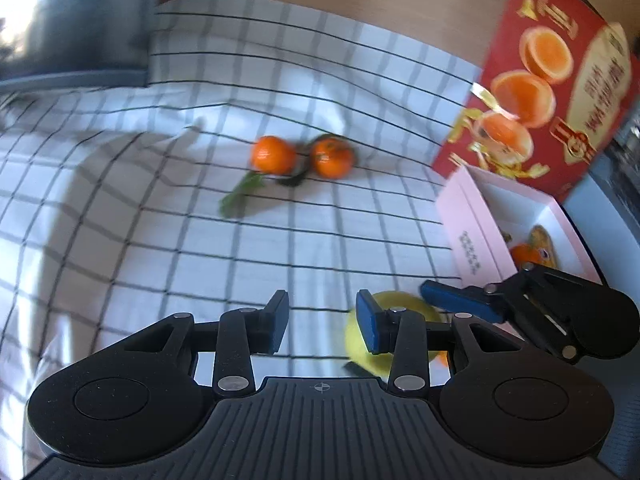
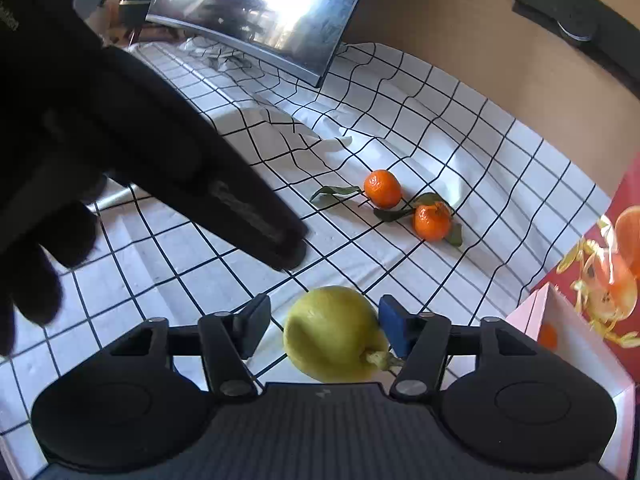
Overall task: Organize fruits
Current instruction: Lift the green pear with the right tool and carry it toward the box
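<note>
Pear (image 2: 332, 332) sits on the cloth (image 2: 400, 120) between the right gripper (image 2: 324, 328)'s open jaws, left gripper (image 1: 324, 320) empty and open too; looks firm, smooth and slippery, so I'd squeeze its fat middle gently, not the stem.

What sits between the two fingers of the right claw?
A yellow-green pear, lying on the checked cloth. The right fingertip is against it; a gap shows at the left one. The right wrist view shows it.
</note>
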{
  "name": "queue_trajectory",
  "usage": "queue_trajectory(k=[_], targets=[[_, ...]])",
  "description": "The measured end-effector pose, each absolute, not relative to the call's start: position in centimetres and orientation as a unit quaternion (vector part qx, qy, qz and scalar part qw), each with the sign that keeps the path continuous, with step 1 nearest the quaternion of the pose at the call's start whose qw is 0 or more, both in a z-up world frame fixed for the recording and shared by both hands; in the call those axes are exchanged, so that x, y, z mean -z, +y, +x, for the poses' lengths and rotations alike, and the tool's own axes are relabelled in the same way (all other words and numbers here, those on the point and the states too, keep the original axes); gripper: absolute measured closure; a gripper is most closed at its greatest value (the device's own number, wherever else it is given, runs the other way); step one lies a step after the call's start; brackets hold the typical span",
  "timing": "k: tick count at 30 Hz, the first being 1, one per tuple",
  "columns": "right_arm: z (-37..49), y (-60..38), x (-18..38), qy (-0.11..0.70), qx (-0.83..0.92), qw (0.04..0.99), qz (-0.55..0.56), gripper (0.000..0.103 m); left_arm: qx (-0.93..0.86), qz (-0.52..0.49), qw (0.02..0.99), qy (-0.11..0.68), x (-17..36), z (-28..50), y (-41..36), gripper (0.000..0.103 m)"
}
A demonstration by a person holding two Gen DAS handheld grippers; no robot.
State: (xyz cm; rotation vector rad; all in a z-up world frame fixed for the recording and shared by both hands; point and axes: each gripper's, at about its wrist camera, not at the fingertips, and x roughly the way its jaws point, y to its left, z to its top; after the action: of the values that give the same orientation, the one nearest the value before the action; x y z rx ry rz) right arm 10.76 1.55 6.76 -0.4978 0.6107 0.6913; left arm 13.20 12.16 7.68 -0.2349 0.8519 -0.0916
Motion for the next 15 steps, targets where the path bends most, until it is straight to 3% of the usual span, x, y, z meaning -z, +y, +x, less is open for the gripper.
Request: queue_trajectory(k=[15], targets=[[8.4, -3.1, -7.8, 0.319, -0.270, 0.893, -0.168, 0.040, 0.041, -0.045, 0.915, 0.399, -6.9, 14.1, 10.1, 0.062]])
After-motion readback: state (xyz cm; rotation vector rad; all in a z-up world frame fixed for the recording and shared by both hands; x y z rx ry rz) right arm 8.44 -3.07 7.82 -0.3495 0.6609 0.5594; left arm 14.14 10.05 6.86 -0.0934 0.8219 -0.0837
